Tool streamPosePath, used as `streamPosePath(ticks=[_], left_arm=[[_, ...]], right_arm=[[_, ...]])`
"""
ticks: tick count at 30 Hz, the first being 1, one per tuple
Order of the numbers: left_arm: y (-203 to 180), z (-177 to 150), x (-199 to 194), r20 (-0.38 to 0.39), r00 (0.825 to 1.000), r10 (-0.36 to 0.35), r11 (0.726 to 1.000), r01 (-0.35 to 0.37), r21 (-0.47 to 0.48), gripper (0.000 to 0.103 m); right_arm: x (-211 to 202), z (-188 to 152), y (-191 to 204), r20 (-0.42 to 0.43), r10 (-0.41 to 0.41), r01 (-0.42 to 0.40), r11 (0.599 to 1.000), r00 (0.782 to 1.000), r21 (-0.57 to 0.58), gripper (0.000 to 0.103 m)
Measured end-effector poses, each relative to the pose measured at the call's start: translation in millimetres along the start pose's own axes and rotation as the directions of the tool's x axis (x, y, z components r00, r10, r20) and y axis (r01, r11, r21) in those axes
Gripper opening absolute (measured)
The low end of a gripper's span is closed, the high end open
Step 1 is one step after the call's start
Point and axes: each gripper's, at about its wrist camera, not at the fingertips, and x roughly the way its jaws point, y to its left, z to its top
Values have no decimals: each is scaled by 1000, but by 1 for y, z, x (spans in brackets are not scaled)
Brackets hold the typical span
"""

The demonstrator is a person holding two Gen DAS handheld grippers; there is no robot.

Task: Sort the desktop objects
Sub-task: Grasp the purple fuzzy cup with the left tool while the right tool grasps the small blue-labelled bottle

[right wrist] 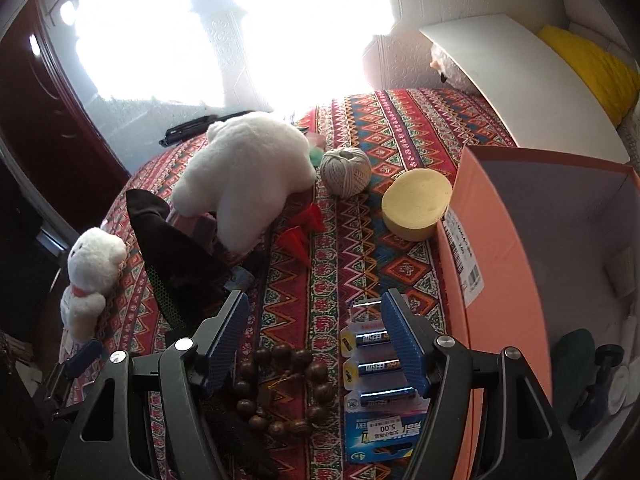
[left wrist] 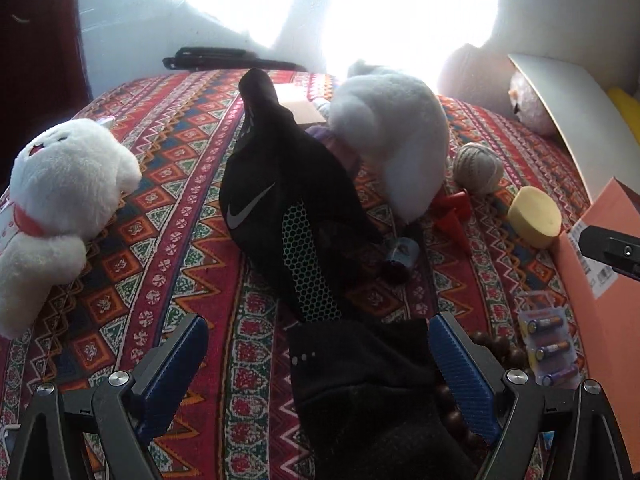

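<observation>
On the patterned cloth (right wrist: 340, 264), beads (right wrist: 280, 384) lie between the right gripper's (right wrist: 316, 344) spread jaws, batteries (right wrist: 376, 376) touching its right finger. Closing squarely on the beads alone would seem wise. Left gripper (left wrist: 320, 368), jaws spread, straddles a black sock (left wrist: 360, 380). Beside them the orange box (right wrist: 500, 280) shows nothing inside.

A home, likely a bedroom or living room: a patterned woven cloth (right wrist: 360, 128) covers the surface, strewn with plush toys (right wrist: 244, 168), a sock (left wrist: 280, 200), a twine ball (right wrist: 346, 172) and batteries (right wrist: 378, 364), with a bright window (right wrist: 280, 20), embossed wallpaper and a dark wooden door (right wrist: 36, 128) behind.
</observation>
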Motion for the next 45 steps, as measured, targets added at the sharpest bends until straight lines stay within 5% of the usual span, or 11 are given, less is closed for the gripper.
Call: streamPosePath(ticks=[6,8,12,17,18,22,26,28,33,38,45], left_arm=[[3,26,58,-95,995,29,999,-31,-23,93],[7,28,77,-140,984,113,993,-117,-20,93],[33,23,84,-151,951,271,959,-281,-43,93],[95,12,33,-97,870,484,849,-493,-189,93],[105,9,17,-79,866,495,837,-499,-226,93],[109,6,-36,19,894,448,862,-426,-274,95],[66,16,-43,92,974,207,972,-194,-136,99],[42,22,-33,80,992,102,993,-97,-64,99],[-7,40,15,42,995,87,994,-90,69,99],[-14,60,77,-34,998,53,992,-49,120,96],[-23,91,143,-98,988,119,972,-96,216,92]], right_arm=[[22,9,11,-31,4,-5,1000,1000,-11,72],[29,12,14,-41,3,-4,1000,999,-25,72],[41,16,17,-58,-4,1,999,998,-45,72],[44,18,11,-68,-5,2,999,998,-34,72],[44,18,10,-69,-2,0,1000,998,-28,72],[42,17,5,-86,38,-36,999,996,21,72],[45,15,4,-104,84,-76,994,991,73,72],[45,14,5,-107,92,-84,993,990,83,72],[48,15,7,-113,91,-83,994,989,78,72],[52,16,5,-120,88,-80,994,989,70,72],[63,21,5,-135,95,-87,994,986,64,72]])
